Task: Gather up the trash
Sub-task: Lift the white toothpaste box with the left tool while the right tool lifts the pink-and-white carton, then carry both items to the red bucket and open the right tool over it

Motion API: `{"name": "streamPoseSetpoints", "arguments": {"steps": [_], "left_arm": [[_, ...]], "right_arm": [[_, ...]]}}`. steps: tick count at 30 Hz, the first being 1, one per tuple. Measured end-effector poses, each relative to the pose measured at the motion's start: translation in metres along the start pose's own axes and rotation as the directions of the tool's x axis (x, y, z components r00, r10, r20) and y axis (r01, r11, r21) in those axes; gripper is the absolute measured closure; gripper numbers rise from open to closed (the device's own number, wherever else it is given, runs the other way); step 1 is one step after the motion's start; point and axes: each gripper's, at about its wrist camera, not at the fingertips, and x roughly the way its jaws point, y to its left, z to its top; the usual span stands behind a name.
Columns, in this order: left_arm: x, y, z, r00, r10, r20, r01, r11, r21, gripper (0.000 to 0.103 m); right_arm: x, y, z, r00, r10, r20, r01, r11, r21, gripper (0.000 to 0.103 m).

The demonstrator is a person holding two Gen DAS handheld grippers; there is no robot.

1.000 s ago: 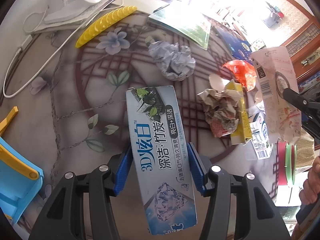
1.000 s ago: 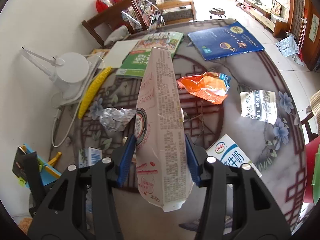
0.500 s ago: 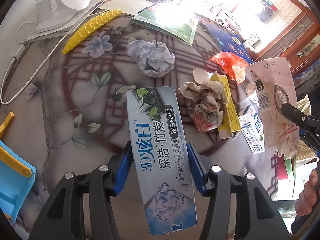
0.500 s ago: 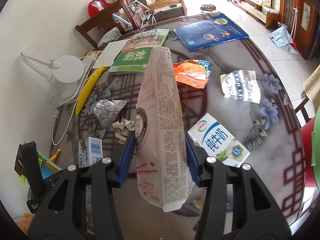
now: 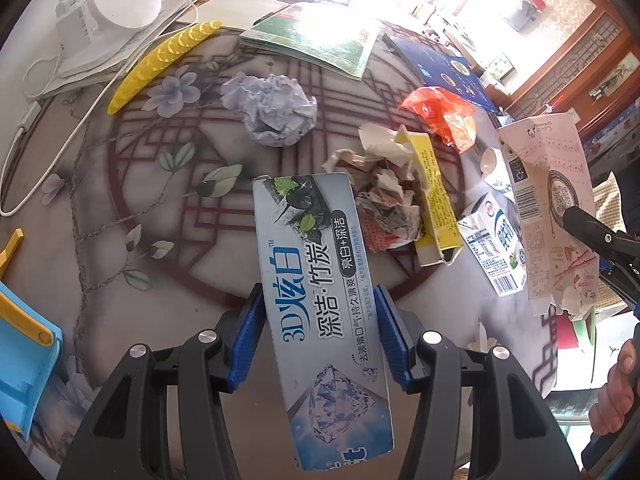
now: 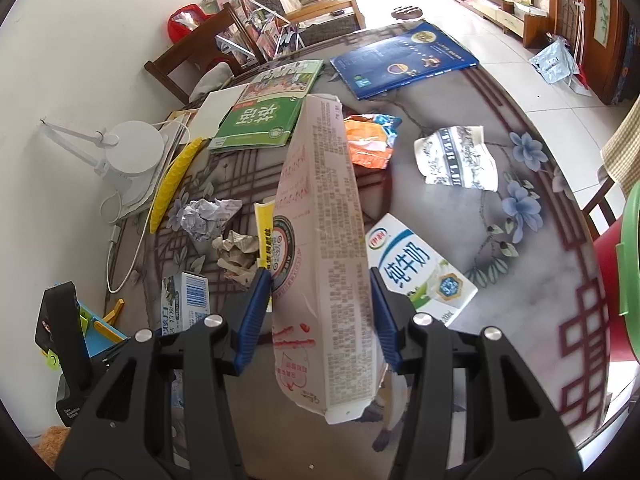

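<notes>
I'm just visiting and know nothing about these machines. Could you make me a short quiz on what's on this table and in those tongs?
1. True or false: both tongs are empty.
2. What lies nearest the crumpled white paper ball: A) yellow curved strip B) blue book?
3. Which tongs hold the toothpaste box?

Key: 1. False; the right tongs grip a pink carton. 2. A. 3. The left tongs.

Left gripper (image 5: 320,340) is clamped on a toothpaste box (image 5: 320,304); crumpled paper (image 5: 272,114) and a yellow carton (image 5: 432,196) sit just past the fingertips.
</notes>
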Motion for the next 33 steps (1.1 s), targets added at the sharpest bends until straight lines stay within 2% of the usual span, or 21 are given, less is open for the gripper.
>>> {"name": "streamPoseSetpoints", "arguments": {"steps": [18,33], "left_arm": [[0.003,-0.057,-0.007,1.000,-0.003,0.005,0.003,0.997,0.071,0.052],[0.014,-0.117,-0.018,1.000,0.007,-0.002,-0.007,0.995,0.098,0.052]], "right_arm": [[-0.030,-0.055,-0.008,0.999,-0.008,0.032,0.006,0.998,0.069,0.055],[-0.048,-0.117,-0.011,1.000,-0.005,0.015,0.003,0.994,0.112,0.055]]}}
